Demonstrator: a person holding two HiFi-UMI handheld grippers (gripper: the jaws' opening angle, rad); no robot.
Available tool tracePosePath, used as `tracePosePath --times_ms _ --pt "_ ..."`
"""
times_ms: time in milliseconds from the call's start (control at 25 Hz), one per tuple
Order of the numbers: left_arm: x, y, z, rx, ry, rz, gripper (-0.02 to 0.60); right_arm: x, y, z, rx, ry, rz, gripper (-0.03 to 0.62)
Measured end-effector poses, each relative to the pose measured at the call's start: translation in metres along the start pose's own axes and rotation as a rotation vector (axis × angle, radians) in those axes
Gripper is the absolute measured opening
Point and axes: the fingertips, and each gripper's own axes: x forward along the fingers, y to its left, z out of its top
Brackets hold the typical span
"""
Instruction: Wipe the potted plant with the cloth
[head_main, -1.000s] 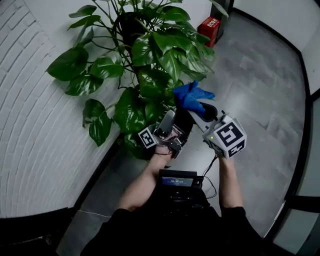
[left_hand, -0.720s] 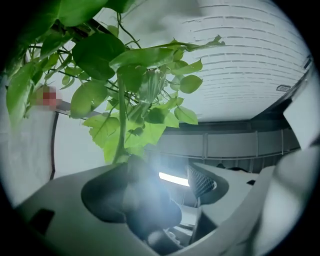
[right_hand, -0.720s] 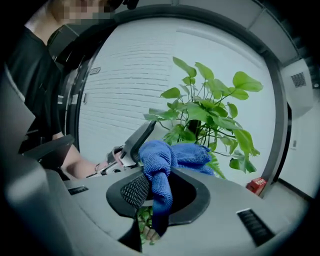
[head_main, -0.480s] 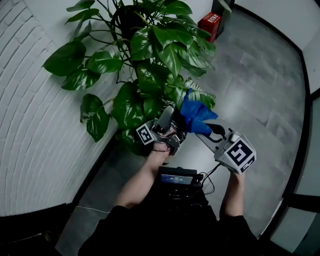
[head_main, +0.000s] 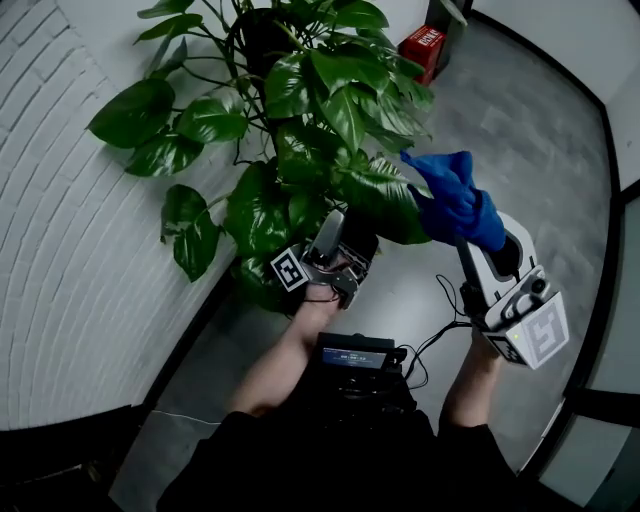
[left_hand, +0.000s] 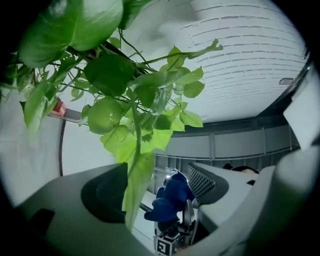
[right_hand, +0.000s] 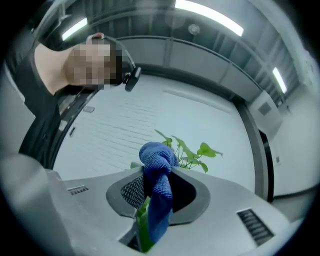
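The potted plant (head_main: 300, 90) spreads large green leaves against the wall. My left gripper (head_main: 332, 228) points up into its lower leaves. In the left gripper view that gripper (left_hand: 157, 175) is open, and one long leaf (left_hand: 135, 180) hangs between the jaws, close to the left one. My right gripper (head_main: 465, 225) is shut on the blue cloth (head_main: 450, 200), held to the right of the foliage next to a big leaf (head_main: 385, 200). In the right gripper view the cloth (right_hand: 157, 185) bunches between the jaws (right_hand: 155, 192), with a green leaf sliver (right_hand: 144, 225) beside it.
A white brick wall (head_main: 60, 250) runs along the left, with a dark skirting at its foot. Grey floor (head_main: 520, 130) lies to the right. A red box (head_main: 420, 48) stands behind the plant. A black device (head_main: 355, 358) hangs at the person's chest.
The right gripper has swung to the right with the cloth, off the leaves it was against. The left gripper has stayed in place under the foliage.
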Motion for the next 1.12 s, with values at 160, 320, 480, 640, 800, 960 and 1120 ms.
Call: tracePosePath --times_ms 160,320,480,640,800,960,1120 --pt "0.013 -0.021 -0.004 0.009 0.013 -0.078 0.377 0.052 0.031 -0.054 -0.242 0.25 0.129 0.098" --pt "0.018 -0.03 -0.012 0.015 0.042 -0.099 0.377 0.067 0.059 -0.134 -0.195 0.509 0.208 0.098" --pt "0.017 -0.027 -0.01 0.012 0.05 -0.096 0.377 0.05 0.072 -0.156 -0.177 0.582 0.26 0.098" --pt "0.017 -0.024 -0.011 0.011 0.053 -0.095 0.378 0.017 0.074 -0.167 -0.109 0.651 0.284 0.098" --pt "0.015 -0.013 -0.015 0.02 0.056 -0.073 0.377 -0.013 0.064 -0.141 0.077 0.527 0.299 0.098" --pt "0.01 0.002 -0.019 0.045 0.056 -0.033 0.377 -0.029 0.024 -0.071 0.242 0.276 0.222 0.098" --pt "0.017 0.007 -0.026 0.082 0.076 -0.02 0.379 -0.019 -0.029 -0.009 0.205 0.031 0.053 0.098"
